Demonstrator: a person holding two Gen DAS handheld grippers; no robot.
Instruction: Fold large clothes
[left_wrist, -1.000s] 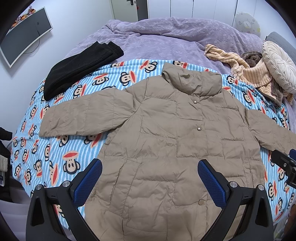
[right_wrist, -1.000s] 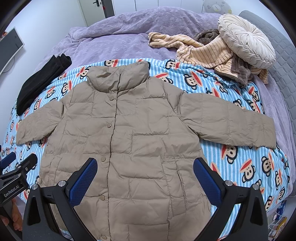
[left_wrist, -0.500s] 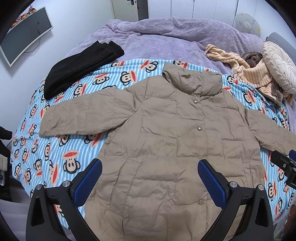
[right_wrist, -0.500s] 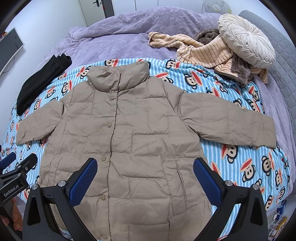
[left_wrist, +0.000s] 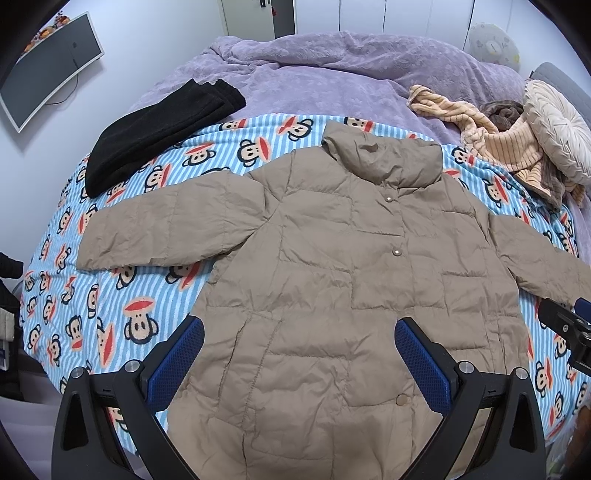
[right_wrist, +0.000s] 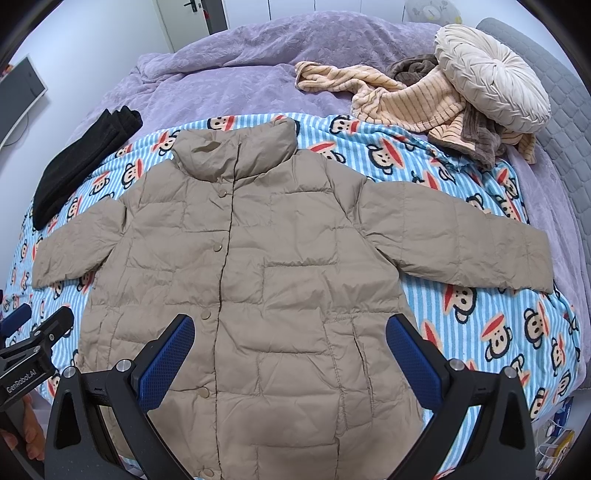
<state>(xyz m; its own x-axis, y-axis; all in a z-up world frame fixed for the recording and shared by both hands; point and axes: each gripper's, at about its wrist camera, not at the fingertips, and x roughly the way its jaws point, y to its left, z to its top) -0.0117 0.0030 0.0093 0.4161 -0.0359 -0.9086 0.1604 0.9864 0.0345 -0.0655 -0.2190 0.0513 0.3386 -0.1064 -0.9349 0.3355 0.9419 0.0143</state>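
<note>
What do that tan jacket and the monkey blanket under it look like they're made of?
Tan jacket: probably thin nylon or polyester shell with padded filling; stitched puffy panels, fine crinkles, slight sheen. Monkey blanket: seemingly soft fleece or terry; matte, fuzzy printed surface.

The bed (right_wrist: 565, 122) is covered by a purple quilt (left_wrist: 314, 74), and a blue striped blanket (left_wrist: 110, 306) printed with monkey faces is spread over its near part. A tan padded jacket (left_wrist: 332, 280) is laid flat on the blanket, front up, sleeves out to both sides. A folded black garment (left_wrist: 155, 129) lies across blanket and quilt at the left; striped beige clothes (right_wrist: 406, 99) and a round cream cushion (right_wrist: 491, 88) are piled at the right.
</note>
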